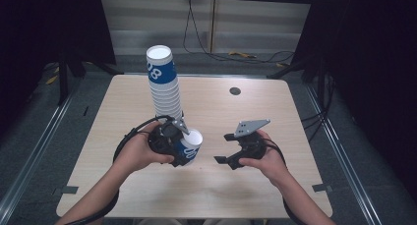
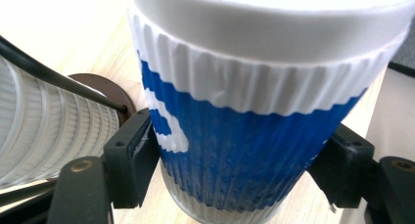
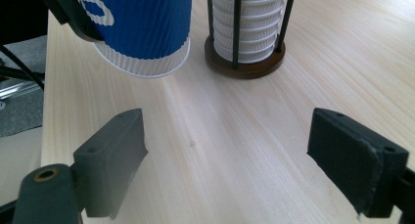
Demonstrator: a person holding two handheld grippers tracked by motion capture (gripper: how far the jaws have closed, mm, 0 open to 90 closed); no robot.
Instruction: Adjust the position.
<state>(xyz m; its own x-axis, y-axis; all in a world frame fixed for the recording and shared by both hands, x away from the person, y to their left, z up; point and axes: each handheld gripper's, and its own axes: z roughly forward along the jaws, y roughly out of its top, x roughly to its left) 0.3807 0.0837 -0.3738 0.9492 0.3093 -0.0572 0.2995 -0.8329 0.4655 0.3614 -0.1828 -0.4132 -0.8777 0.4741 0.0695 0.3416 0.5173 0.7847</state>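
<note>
One blue-and-white cup [image 1: 189, 147] sits clamped in the left gripper [image 1: 183, 145] at frame centre, beside the cup stack [image 1: 164, 87]; right gripper [image 1: 227, 147] gapes wide, empty, over the table [image 1: 255, 195].

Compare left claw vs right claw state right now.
The left claw is shut on a blue-and-white ribbed paper cup and sits beside the tall stack of paper cups. The right claw is open and empty. Both are hand-held over the pale wooden table.
</note>
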